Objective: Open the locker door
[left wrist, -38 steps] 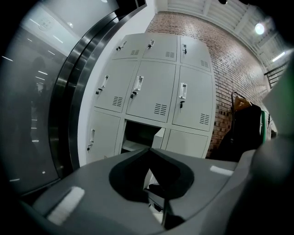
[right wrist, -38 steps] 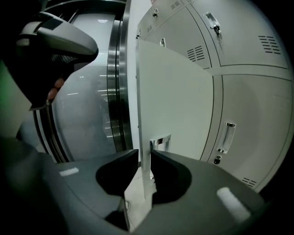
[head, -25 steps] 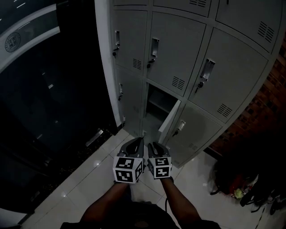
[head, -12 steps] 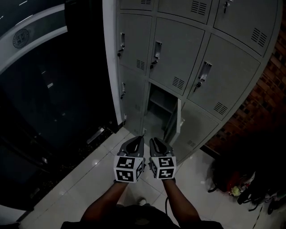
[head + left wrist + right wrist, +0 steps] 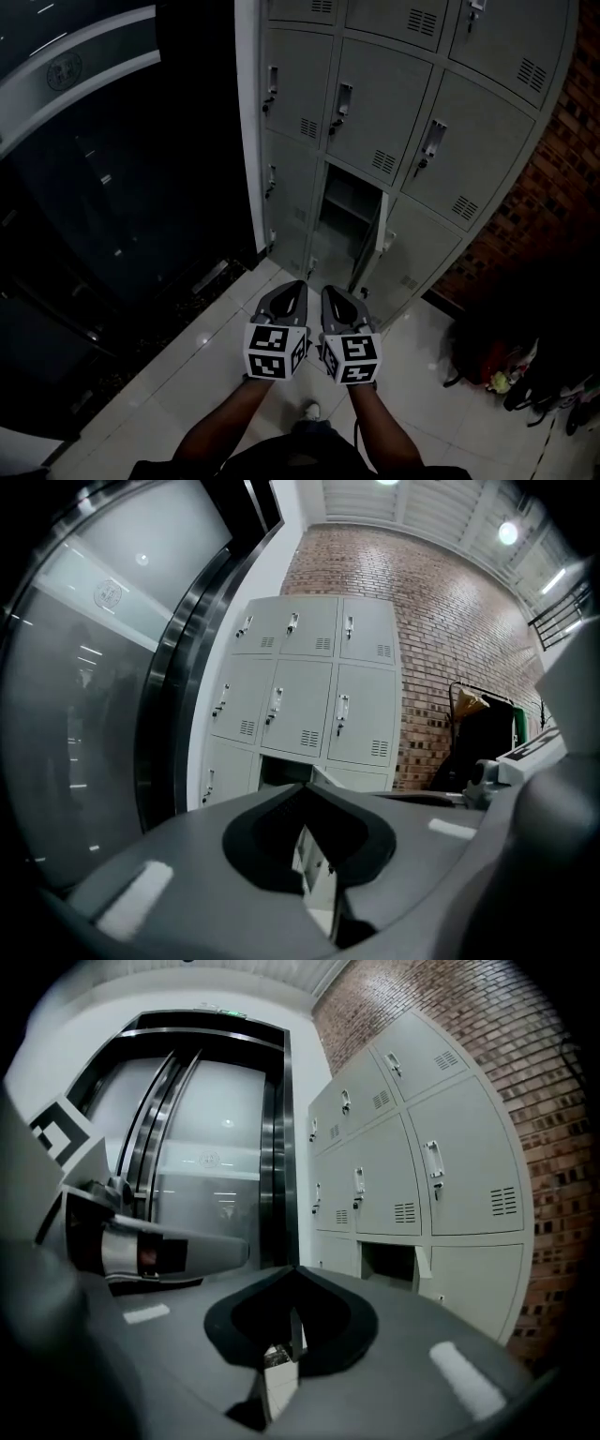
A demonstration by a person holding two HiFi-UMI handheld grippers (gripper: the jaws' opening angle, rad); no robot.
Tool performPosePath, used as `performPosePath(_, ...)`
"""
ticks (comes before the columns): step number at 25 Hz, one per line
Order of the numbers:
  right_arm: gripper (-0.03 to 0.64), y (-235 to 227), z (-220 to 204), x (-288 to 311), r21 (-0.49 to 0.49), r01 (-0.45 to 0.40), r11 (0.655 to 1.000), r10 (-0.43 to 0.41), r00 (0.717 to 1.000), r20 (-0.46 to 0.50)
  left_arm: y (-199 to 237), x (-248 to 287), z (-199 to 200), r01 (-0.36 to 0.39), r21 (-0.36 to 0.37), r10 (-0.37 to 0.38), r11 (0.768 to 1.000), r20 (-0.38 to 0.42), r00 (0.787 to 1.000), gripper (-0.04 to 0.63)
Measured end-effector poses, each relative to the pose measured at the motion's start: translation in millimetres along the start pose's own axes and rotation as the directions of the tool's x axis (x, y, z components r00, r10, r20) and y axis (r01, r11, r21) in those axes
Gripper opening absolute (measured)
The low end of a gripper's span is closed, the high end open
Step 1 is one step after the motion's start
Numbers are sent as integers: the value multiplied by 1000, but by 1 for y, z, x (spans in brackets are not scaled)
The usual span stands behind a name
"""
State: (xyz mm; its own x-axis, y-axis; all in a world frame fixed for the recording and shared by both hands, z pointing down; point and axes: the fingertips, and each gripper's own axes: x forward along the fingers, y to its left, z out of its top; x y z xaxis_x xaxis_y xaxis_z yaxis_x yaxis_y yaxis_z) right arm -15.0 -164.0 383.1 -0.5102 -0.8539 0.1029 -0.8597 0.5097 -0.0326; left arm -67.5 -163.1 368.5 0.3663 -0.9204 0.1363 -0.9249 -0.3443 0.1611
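A grey bank of lockers (image 5: pixel 412 112) stands ahead. One lower compartment (image 5: pixel 349 211) is open, its door (image 5: pixel 379 246) swung out and seen edge-on. My left gripper (image 5: pixel 292 287) and right gripper (image 5: pixel 331 290) hang side by side over the tiled floor, well short of the lockers and touching nothing. Both have their jaws shut and empty. The left gripper view shows the left gripper (image 5: pixel 307 786) with its tips together in front of the open compartment (image 5: pixel 281 772). In the right gripper view the right gripper (image 5: pixel 295 1268) is shut too, with the open compartment (image 5: pixel 389 1265) off to the right.
A dark glass and black metal wall (image 5: pixel 122 187) runs along the left of the lockers. A brick wall (image 5: pixel 553 187) stands to the right, with dark bags (image 5: pixel 506 375) on the white floor tiles (image 5: pixel 187 366) below it. My shoe (image 5: pixel 310 411) shows between my forearms.
In the head view the lockers have slid to the right and look a little farther off. The open door now shows edge-on. Both grippers stay side by side near my body.
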Motion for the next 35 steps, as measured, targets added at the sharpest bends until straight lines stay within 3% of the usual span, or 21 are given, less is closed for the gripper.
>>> performPosePath(18,0,92,11,-105,7,36,999,-36,998,43,-23,-126,-11,62,18,-63,998,36,997,5)
performPosePath(35,0,105,6,-167,-8,76,997,-76,996,56,-65,-173,-25,115,25,-116,993,27,993,5)
